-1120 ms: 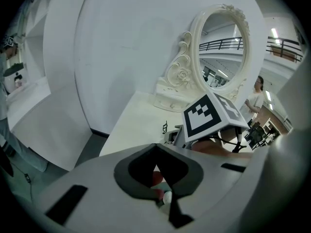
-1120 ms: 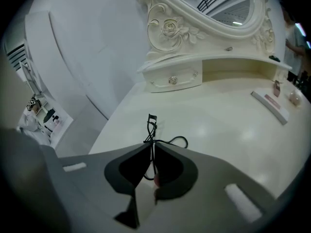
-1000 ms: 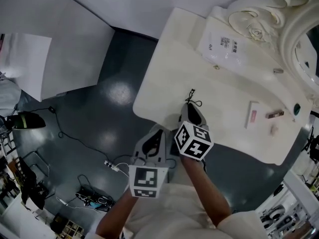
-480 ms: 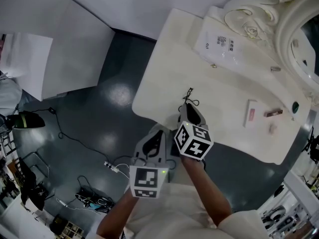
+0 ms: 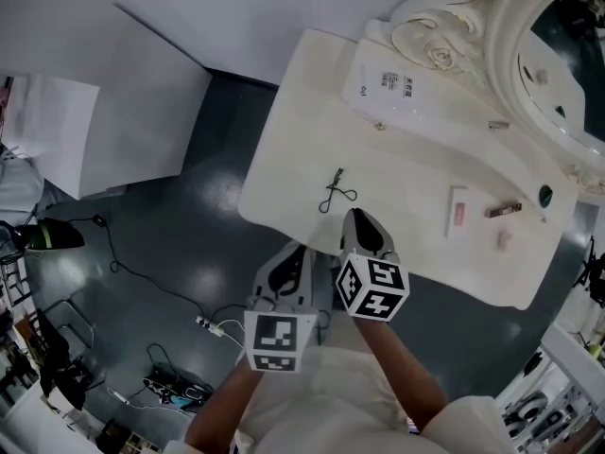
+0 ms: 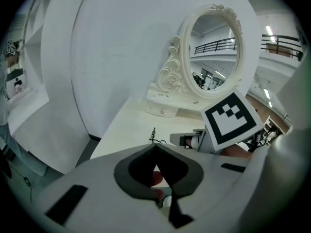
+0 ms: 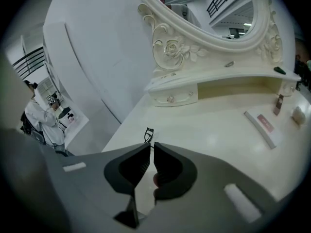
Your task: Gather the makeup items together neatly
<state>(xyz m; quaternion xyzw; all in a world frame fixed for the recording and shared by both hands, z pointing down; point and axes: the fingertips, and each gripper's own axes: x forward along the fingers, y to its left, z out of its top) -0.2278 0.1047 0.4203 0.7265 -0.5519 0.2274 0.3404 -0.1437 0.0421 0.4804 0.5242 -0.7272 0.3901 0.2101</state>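
Head view: my left gripper (image 5: 297, 253) hangs off the near edge of the table (image 5: 406, 159), the side farthest from the mirror (image 5: 558, 64). My right gripper (image 5: 357, 216) is over the table. The eyelash curler (image 5: 336, 193) lies loose just ahead of it. A flat case (image 5: 458, 211) and a small tube (image 5: 503, 210) lie nearer the mirror.

Left gripper view: my fingers are pressed together, empty. The right gripper's marker cube blocks the table below the mirror.

Right gripper view: my fingers have just opened slightly, with nothing between them. The curler lies just past their tips, towards the mirror.

Glossy tabletop (image 5: 302, 135), blk metal curler (image 5: 336, 193)
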